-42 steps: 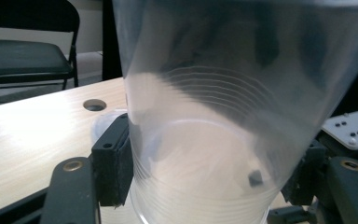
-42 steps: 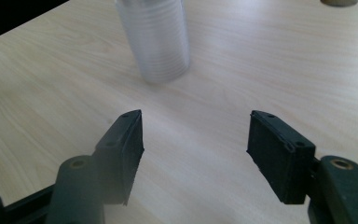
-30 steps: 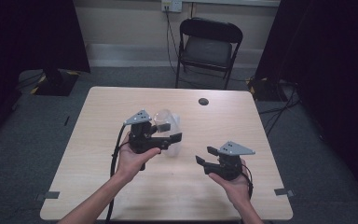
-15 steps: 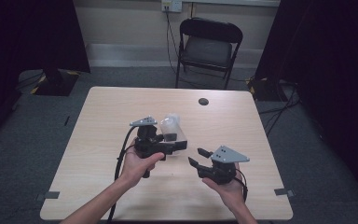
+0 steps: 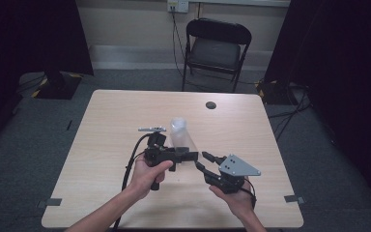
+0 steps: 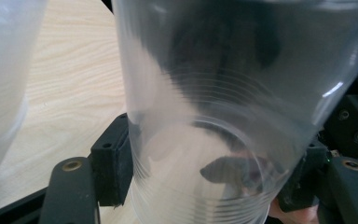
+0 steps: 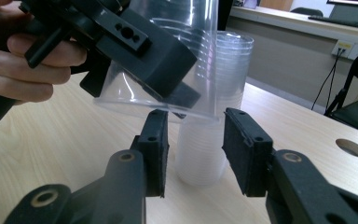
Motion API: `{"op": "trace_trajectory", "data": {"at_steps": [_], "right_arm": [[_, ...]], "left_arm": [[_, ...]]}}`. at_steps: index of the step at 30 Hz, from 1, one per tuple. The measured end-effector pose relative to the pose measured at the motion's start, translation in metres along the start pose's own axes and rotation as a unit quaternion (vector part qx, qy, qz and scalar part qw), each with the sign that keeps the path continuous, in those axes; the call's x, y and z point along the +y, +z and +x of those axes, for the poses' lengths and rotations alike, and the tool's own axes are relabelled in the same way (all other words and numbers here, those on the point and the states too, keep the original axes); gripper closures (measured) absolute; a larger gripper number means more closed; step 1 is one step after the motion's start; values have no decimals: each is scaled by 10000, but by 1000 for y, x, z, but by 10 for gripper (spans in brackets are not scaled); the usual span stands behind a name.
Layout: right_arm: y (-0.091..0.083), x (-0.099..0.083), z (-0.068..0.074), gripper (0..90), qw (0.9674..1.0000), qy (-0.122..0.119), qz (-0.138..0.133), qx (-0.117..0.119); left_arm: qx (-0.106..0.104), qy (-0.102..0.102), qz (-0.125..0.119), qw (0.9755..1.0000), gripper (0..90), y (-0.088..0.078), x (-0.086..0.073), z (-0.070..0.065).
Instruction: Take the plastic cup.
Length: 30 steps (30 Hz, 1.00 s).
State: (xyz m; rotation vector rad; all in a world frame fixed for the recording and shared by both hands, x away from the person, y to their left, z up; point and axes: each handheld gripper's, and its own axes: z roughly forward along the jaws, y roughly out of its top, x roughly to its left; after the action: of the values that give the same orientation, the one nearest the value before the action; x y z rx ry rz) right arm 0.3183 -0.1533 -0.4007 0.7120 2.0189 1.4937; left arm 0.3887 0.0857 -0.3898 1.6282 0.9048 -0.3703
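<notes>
My left gripper is shut on a clear plastic cup, its pads pressing both sides of the wall. Seen from the right gripper view, that cup hangs tilted above the table in the left gripper. Behind it a stack of clear cups stands on the wooden table. My right gripper sits just right of the left one. Its jaws have just been closing. They stand apart right below the held cup's rim, with nothing pressed between the pads.
A dark round spot marks the table's far right part. Beyond the far edge stands a black folding chair. Cables trail from the left gripper toward the near table edge. A second clear cup wall shows beside the held cup.
The left gripper with the cup has sunk and drifted right. The right gripper has moved left toward it, and its jaws have narrowed.
</notes>
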Motion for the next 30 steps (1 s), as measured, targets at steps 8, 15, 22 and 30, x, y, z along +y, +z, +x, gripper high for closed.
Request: {"op": "trace_trajectory", "data": {"at_steps": [8,15,22,30], "right_arm": [[-2,0,0,690,9994,-152,-246,-183],[-1,-1,3,713,9990,-179,-344,-210],[2,-2,5,714,9984,-188,-475,-251],[4,-2,6,740,9973,-215,-623,-329]], "left_arm": [[-410,-579,-2,9975,328,1,-2,4],[-534,-801,21,9954,328,5,-6,5],[-690,-906,86,9935,328,8,-9,2],[-890,-932,170,9915,327,13,-12,-2]]}}
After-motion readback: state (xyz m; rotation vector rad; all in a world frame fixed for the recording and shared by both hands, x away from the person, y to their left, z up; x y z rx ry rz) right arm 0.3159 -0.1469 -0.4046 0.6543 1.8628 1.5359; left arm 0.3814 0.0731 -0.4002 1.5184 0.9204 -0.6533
